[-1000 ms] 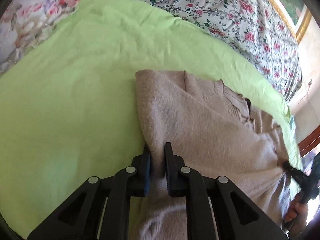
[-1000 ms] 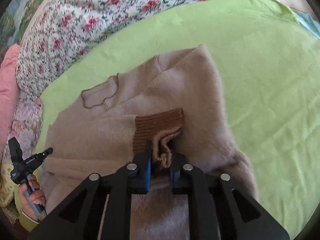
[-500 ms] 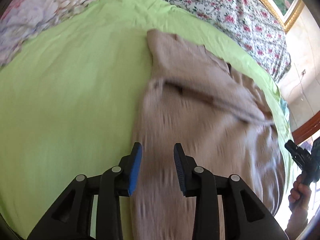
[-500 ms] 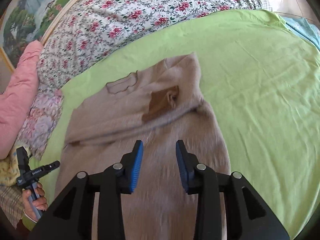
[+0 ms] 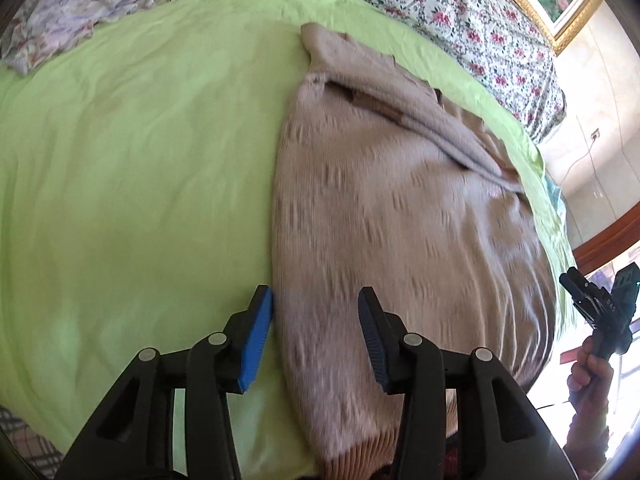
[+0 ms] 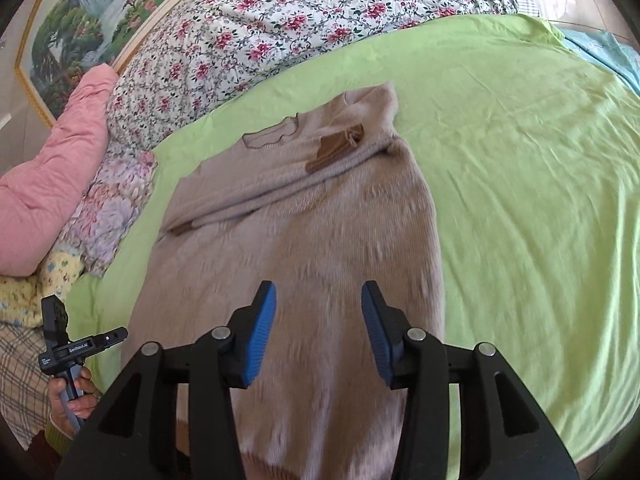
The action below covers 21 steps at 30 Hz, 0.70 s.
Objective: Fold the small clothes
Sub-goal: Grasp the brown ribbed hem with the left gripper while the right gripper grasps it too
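Holding both tools above the bed, we see our left gripper (image 5: 316, 320) with its blue-padded jaws parted and nothing between them; they have just been opening. It hovers over the near left edge of the beige sweater (image 5: 400, 216), clear of the knit as far as we can tell. Our right gripper (image 6: 319, 316) stands the same way: jaws spread apart, just opened, released and grasping nothing, with the lower body of the sweater (image 6: 304, 240) below it.

Moving outward, we find the sweater lying flat on the light green sheet (image 6: 520, 168), neckline away from us and its brown ribbed hem at the near edge, partly hidden behind the gripper frames. Both sleeves are folded across the chest, one over the other, and a brown cuff (image 6: 338, 146) lies up near the collar; a second bit of brown cuff shows at the opposite end of the fold. The knit in the near part is blurred.

In each view we also catch the other tool at the frame's side, gripped by a hand (image 6: 74, 396) around its handle.

Beyond the sheet we see a floral quilt (image 6: 304, 16) along the far side, a pink cushion (image 6: 52, 160) at the left of the right-hand view, and a gold-framed landscape painting (image 6: 92, 12) on the wall.
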{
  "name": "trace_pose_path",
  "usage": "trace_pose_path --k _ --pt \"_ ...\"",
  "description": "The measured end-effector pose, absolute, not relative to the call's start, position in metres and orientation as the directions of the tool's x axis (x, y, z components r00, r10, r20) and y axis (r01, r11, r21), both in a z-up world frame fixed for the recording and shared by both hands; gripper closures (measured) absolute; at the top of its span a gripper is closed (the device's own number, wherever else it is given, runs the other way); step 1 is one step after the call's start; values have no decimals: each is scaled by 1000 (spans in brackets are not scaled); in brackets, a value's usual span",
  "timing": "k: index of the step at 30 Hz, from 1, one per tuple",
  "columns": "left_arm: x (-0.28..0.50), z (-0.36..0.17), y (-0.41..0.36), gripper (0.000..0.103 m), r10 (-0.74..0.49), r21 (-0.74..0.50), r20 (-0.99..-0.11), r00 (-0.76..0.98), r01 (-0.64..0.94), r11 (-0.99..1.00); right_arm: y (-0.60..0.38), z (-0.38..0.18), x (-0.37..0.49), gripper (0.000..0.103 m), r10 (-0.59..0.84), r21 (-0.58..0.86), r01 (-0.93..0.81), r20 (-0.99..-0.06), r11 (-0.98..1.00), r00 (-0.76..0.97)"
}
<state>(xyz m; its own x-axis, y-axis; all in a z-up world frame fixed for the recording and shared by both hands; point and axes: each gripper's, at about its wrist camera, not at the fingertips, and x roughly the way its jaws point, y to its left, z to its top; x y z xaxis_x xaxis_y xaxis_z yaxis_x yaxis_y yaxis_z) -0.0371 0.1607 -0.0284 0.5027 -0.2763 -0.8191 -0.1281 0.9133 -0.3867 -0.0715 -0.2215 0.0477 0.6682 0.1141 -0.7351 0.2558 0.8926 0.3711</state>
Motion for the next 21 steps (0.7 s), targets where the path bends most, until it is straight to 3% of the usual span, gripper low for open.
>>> trace_pose_path --k 12,21 --pt "-90 -45 138 55 -409 -489 -792 453 -71 869 -223 44 -130 53 185 382 182 -744 906 642" --pt "-101 -52 129 55 -480 -547 -753 450 -24 837 -243 10 -167 50 253 426 189 -780 885 572"
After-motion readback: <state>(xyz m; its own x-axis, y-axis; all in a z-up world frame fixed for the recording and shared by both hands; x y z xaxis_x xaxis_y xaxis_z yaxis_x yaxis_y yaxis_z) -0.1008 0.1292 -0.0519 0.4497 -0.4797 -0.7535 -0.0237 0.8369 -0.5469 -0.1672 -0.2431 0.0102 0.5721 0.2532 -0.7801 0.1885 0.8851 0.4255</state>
